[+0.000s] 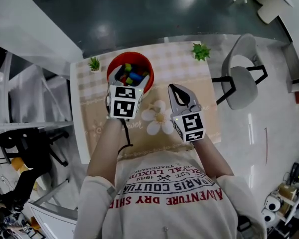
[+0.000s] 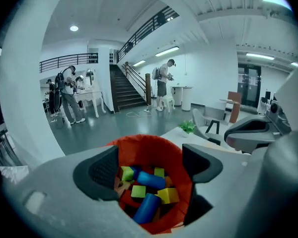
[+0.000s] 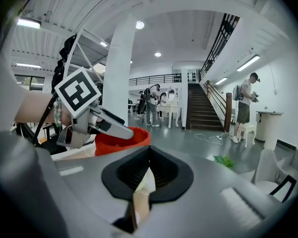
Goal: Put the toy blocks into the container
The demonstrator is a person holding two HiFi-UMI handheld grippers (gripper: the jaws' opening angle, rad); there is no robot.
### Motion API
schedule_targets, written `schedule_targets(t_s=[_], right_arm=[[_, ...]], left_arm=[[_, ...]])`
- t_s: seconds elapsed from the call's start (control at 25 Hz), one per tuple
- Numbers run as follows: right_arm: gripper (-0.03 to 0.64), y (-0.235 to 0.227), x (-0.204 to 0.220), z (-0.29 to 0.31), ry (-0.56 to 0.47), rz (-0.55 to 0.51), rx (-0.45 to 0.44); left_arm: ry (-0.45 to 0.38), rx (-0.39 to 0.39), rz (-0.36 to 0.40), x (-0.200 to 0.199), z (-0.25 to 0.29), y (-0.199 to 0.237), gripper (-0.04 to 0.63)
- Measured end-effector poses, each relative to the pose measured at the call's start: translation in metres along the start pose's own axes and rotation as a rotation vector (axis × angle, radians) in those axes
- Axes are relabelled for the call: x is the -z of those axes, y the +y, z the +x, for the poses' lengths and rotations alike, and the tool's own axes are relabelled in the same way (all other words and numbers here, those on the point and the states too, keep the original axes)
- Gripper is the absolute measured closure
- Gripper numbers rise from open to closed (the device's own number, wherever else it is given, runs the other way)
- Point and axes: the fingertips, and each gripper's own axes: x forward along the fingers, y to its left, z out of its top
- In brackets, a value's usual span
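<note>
Container: red, matt, soft-walled and creased like cloth or felt (which of the two cannot be told). Toy blocks: matt, smooth-faced, foam-like. Left gripper and right gripper, 2 items: grey moulded plastic shells, matt; pads black, ribbed, rubbery. Tablecloth: printed cloth, matt. Floor: dark, glossy, mirroring the lamps. Chair: smooth grey shell on a black frame, metal by its look.

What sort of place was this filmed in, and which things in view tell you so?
Probably a large open hall or lab-style workspace, not a home: it has a wide staircase and a railed upper gallery, with people standing at white tables on a bare glossy floor.
</note>
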Motion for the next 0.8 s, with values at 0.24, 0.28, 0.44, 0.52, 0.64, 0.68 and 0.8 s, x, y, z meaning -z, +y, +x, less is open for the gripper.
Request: schedule_targets(t_s=[0.24, 0.28, 0.44, 0.52, 0.64, 0.68, 0.8], right_arm=[[0.615, -0.001, -0.002, -0.006, -0.009, -0.006, -0.005], [0.615, 0.0, -0.002, -0.008, -0.01, -0.008, -0.008], [0.615, 0.005, 0.001, -0.014, -0.009, -0.02, -0.027], [0.615, 0.008, 0.007, -0.018, -0.002, -0.024, -0.042], [0.615, 0.014, 0.018, -0.025, 0.013, -0.037, -0.071], [0.615, 0.016, 0.021, -0.028, 0.015, -0.042, -0.082], [0.615, 0.017, 0.029, -0.036, 0.014, -0.047, -0.108]], left_arm=[[-0.047, -0.035, -0.001, 0.001, -0.016, -0.003, 0.178], [-0.055, -0.04, -0.006, 0.002, -0.021, -0.005, 0.179], [-0.082, -0.049, -0.031, 0.012, -0.041, -0.019, 0.179], [-0.081, -0.054, -0.029, 0.022, -0.047, -0.029, 0.179], [-0.071, -0.071, -0.031, 0.043, -0.052, -0.042, 0.179], [-0.075, -0.082, -0.039, 0.049, -0.054, -0.045, 0.179], [-0.11, -0.134, -0.042, 0.056, -0.062, -0.052, 0.179]])
